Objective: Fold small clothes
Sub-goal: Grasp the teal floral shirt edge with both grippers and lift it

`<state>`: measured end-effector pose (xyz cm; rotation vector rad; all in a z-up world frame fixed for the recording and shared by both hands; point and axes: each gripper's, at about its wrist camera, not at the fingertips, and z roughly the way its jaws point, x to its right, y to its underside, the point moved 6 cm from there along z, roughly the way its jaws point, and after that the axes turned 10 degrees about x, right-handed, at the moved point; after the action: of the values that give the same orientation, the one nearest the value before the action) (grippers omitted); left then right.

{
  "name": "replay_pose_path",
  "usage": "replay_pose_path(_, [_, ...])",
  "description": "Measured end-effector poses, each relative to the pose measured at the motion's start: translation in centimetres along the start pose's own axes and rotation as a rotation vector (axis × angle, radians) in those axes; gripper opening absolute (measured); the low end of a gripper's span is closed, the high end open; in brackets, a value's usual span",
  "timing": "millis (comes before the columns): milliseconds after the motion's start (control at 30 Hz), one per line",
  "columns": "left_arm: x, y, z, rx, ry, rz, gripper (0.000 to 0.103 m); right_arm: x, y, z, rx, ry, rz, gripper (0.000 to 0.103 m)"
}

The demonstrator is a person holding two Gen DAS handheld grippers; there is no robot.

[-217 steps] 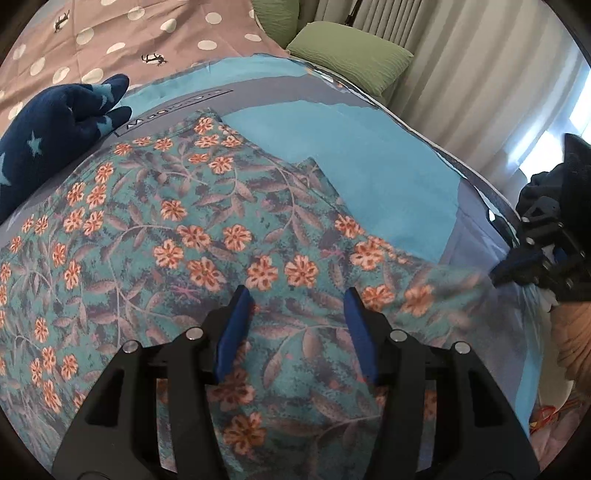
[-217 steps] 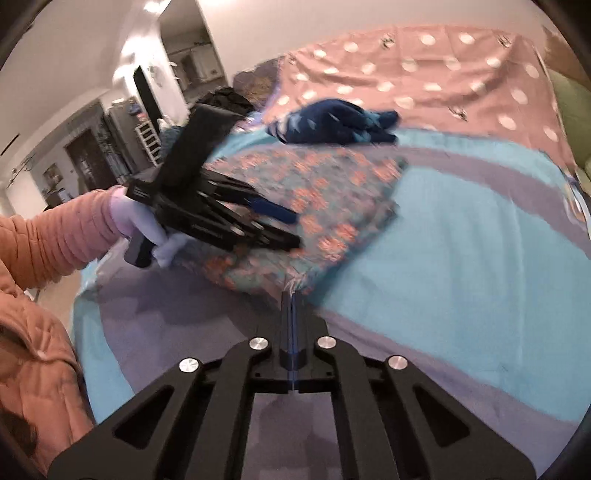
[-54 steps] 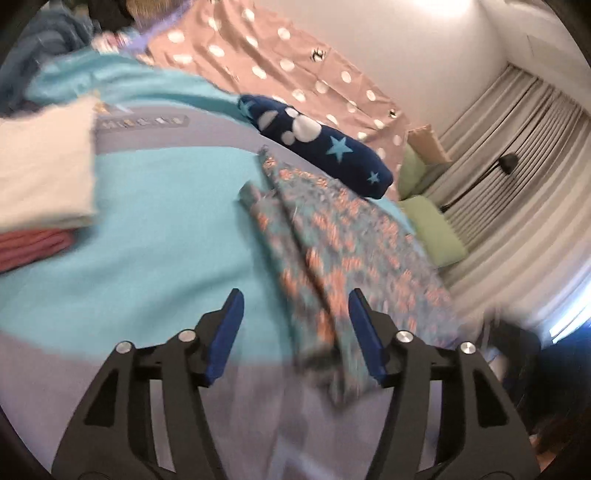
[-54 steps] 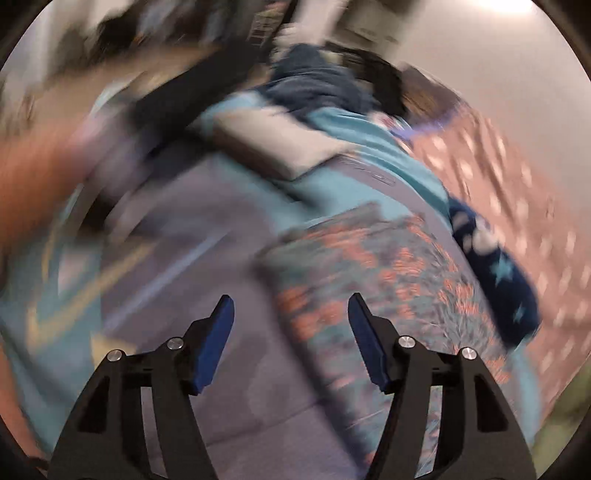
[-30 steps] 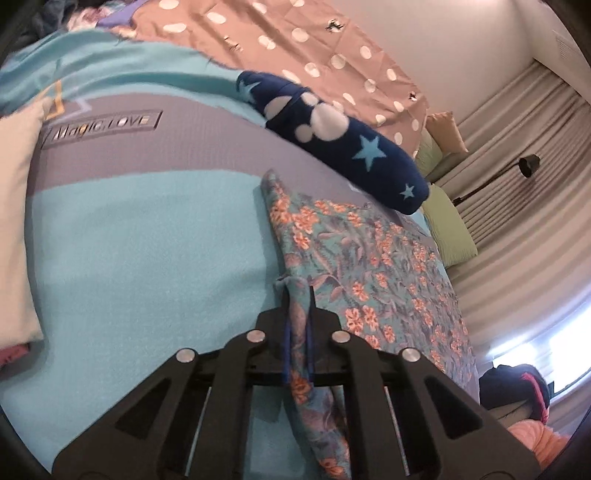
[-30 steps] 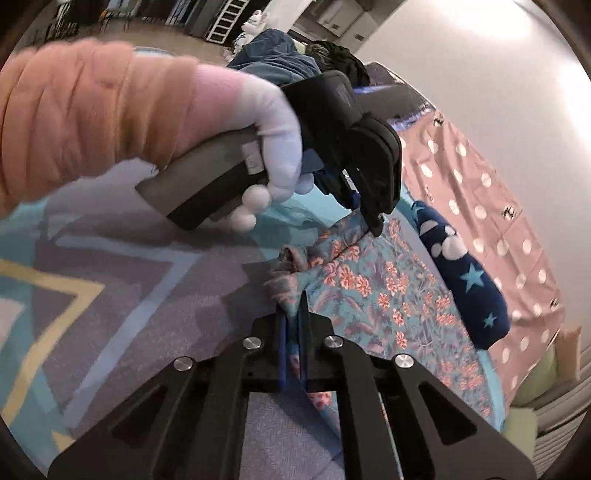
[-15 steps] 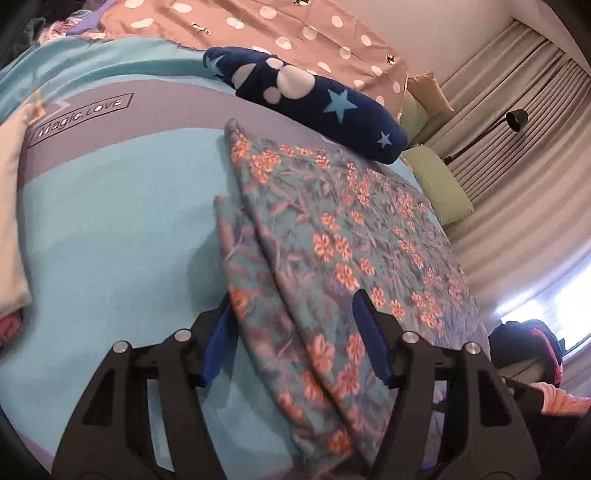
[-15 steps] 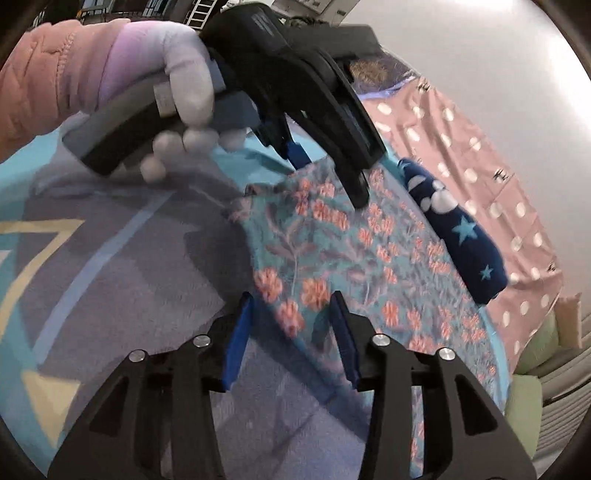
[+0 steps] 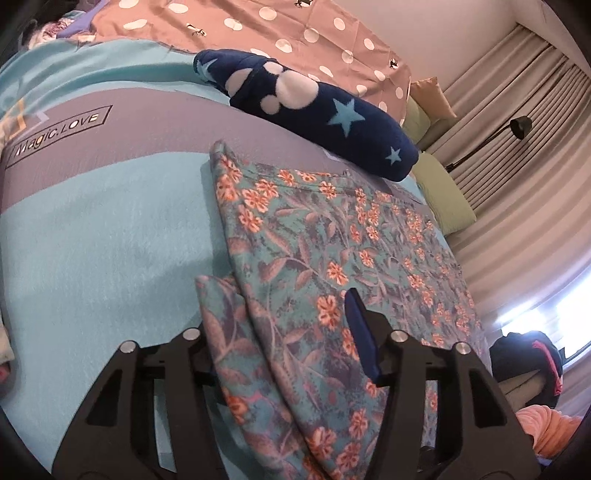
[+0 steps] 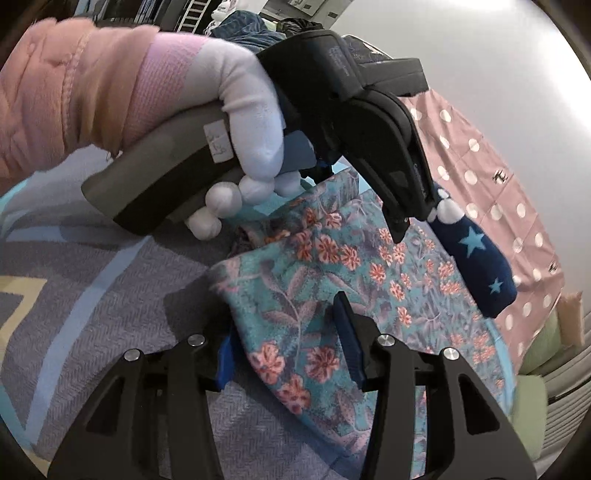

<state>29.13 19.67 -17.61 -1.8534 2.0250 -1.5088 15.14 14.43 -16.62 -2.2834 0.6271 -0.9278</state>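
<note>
Your bedspread [image 9: 92, 229], turquoise with grey bands and a boxed "Magic.LOVE" label at 10 o'clock in the left wrist view, fills both views and carries everything else. On it lies the floral garment [image 9: 332, 240], teal with orange blossoms, folded into a long panel that runs from 6 o'clock toward 1 o'clock; its folded edges pass between the fingers of both grippers. Beyond it, at 12 to 1 o'clock, a navy star-print plush item [image 9: 325, 114] lies just beside the garment's far edge, and behind that a pink polka-dot cover [image 9: 295, 33]. Green pillows [image 9: 443, 199] and pleated curtains [image 9: 524, 155] occupy 2 to 3 o'clock, seen clearly in the left wrist view only, as is the floor lamp [image 9: 517, 127]. Your left gripper [image 9: 280, 325] has jaws parted and closing, cloth draped between them and covering its left finger; the pads do not visibly press. Your right gripper [image 10: 286, 332] stands with jaws apart, the garment's corner between the blue pads without being pinched. Only the right wrist view shows your gloved left hand [image 10: 243, 122] in its peach sleeve [image 10: 62, 92], gripping the left tool's grey handle; this hand and tool block the upper left of that view, hiding the garment's far corner and most of the room behind.
</note>
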Motion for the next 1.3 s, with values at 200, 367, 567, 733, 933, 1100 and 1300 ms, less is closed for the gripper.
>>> replay_pose_path(200, [-1.1,-0.3,0.5,0.017,-0.002,-0.051,0.031,0.6,-0.1,0.7,-0.001,-0.006,0.039,0.048])
replay_pose_path(367, [-1.1,-0.3,0.5,0.019,-0.011,-0.053,0.028,0.9,-0.2,0.9,-0.001,-0.01,0.064,0.048])
replay_pose_path(567, [-0.9,-0.5,0.9,0.012,-0.022,-0.087,0.013,1.8,-0.5,1.8,0.003,0.001,0.101,0.031])
replay_pose_path(733, [1.2,-1.0,0.7,-0.004,-0.08,-0.025,0.011,3.8,-0.5,-0.1,0.044,0.006,0.223,0.012])
replay_pose_path(933, [3.9,-3.3,-0.8,0.031,-0.078,-0.009,0.01,7.6,-0.4,-3.7,0.114,0.005,0.42,0.011])
replay_pose_path(1100, [7.6,-4.7,-0.4,0.032,-0.093,0.026,0.01,10.2,0.1,-5.4,0.139,-0.001,0.529,0.011])
replay_pose_path(1300, [11.7,-5.8,1.1,0.025,-0.096,0.038,0.01,13.8,1.8,-8.0,0.175,0.013,0.651,0.011])
